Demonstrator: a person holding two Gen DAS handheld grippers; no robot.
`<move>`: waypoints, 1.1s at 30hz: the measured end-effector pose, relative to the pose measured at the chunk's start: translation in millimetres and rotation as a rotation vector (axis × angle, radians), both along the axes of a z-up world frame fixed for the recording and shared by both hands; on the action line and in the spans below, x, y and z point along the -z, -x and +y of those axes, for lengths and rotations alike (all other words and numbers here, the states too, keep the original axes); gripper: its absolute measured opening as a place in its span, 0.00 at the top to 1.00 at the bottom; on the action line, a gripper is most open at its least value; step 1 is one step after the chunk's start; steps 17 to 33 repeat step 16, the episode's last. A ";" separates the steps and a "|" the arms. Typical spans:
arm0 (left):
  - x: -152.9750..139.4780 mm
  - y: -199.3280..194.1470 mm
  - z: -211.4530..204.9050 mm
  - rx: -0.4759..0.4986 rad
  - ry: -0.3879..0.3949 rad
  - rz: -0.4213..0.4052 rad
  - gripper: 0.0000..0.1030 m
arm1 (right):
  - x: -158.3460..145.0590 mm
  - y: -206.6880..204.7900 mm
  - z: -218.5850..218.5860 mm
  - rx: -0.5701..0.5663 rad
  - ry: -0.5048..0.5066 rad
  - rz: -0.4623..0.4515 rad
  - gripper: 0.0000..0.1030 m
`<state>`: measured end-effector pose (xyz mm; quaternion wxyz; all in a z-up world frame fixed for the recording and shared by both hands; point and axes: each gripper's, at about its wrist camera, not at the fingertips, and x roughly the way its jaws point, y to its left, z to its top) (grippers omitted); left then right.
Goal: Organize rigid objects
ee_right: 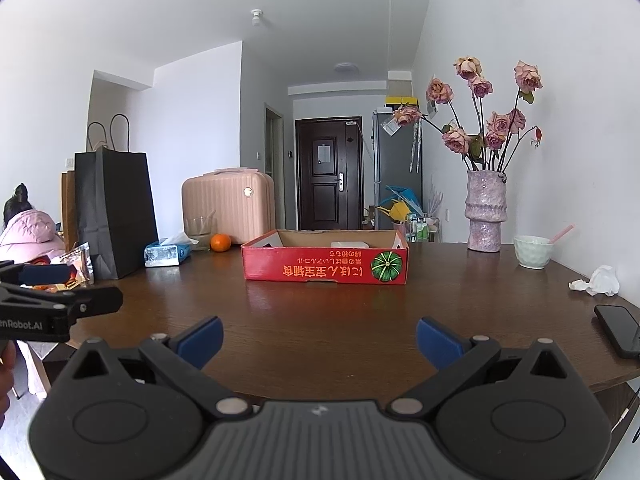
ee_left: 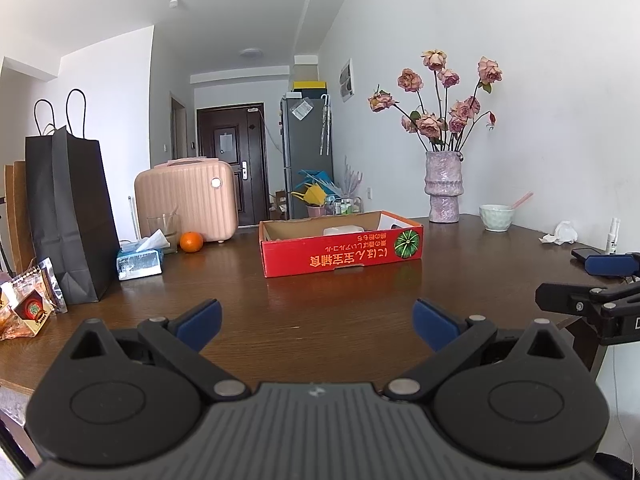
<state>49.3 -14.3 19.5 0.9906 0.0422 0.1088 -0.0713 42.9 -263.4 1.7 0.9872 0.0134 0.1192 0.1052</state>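
Left claw [ee_left: 316, 325]: blue-padded fingers spread wide apart, gripping nothing, held over the near edge of the surface, on the near side of the red box.
Right claw [ee_right: 320, 342]: fingers likewise spread wide, empty, held low over the near edge, facing the red box.
Red box [ee_left: 342, 254]: shallow open cardboard tray with a printed pumpkin and upside-down lettering, resting mid-surface; a white item [ee_left: 346, 231] lies inside it, mostly hidden by the box wall.
Surface [ee_left: 320, 300]: dark brown wood, glossy, bare between the claws and the red box.
Orange [ee_left: 191, 241]: left of the red box, just in front of a pink suitcase [ee_left: 186, 200].
Tissue pack [ee_left: 140, 259]: further left of the red box, beside the orange, a clear glass [ee_left: 162, 228] right behind it.
Black paper bag [ee_left: 68, 216]: upright, far left of the red box, snack packets [ee_left: 30, 304] at its foot.
Vase [ee_left: 443, 188]: pink, holding dried roses, behind and right of the red box, against the wall.
Bowl [ee_left: 496, 217]: pale, with a pink spoon, right of the vase.
Crumpled tissue [ee_right: 598, 281]: far right of the red box.
Phone [ee_right: 618, 330]: dark, flat, nearer than the tissue, at the right edge.
Person [ee_right: 28, 228]: in a pink jacket, seated beyond the black bag.
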 end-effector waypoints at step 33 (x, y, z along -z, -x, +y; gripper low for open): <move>2.0 -0.3 5.2 -0.008 0.033 -0.013 0.00 | 2.2 -0.3 1.2 0.001 0.004 0.002 0.00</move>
